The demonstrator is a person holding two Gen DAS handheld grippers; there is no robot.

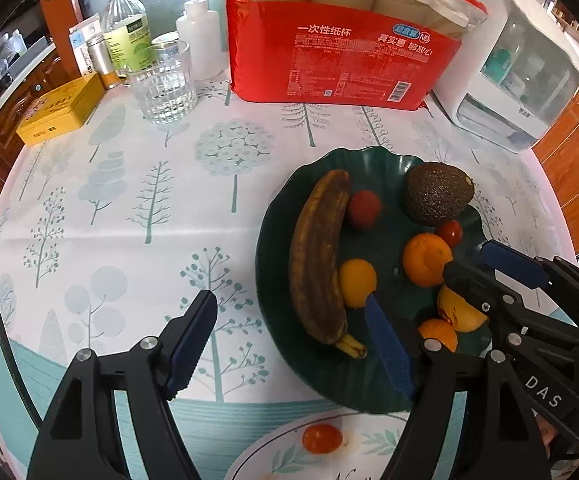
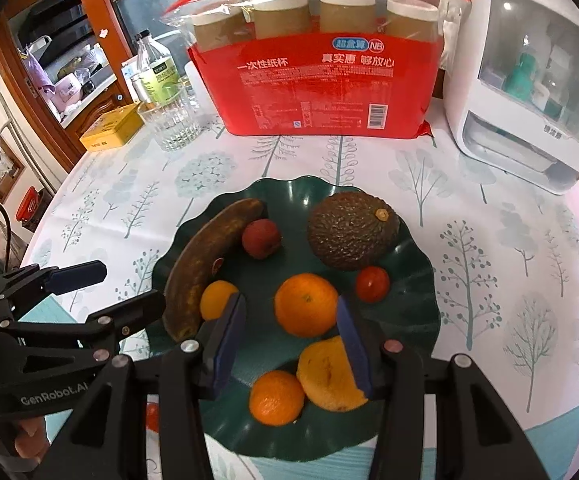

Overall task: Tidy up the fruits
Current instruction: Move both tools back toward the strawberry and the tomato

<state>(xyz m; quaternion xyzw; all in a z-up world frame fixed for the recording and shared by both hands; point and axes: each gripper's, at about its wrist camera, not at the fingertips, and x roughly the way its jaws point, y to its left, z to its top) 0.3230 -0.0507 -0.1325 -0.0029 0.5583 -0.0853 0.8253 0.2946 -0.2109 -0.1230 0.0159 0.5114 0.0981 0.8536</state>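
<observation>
The brown banana (image 2: 201, 264) lies in your green plate (image 2: 409, 256), its stem end toward you and its tip pointing away. Your left gripper (image 1: 289, 320) is spread wide with nothing in it; your right gripper (image 2: 289, 320) is partly open, empty too. The grippers read "DAS" and "GenRobot.AI".

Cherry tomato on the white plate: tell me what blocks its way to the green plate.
Nothing visible does. The cherry tomato sits alone on the white plate, whose rim lies right beside the green plate. The open left tool hovers above both.
</observation>
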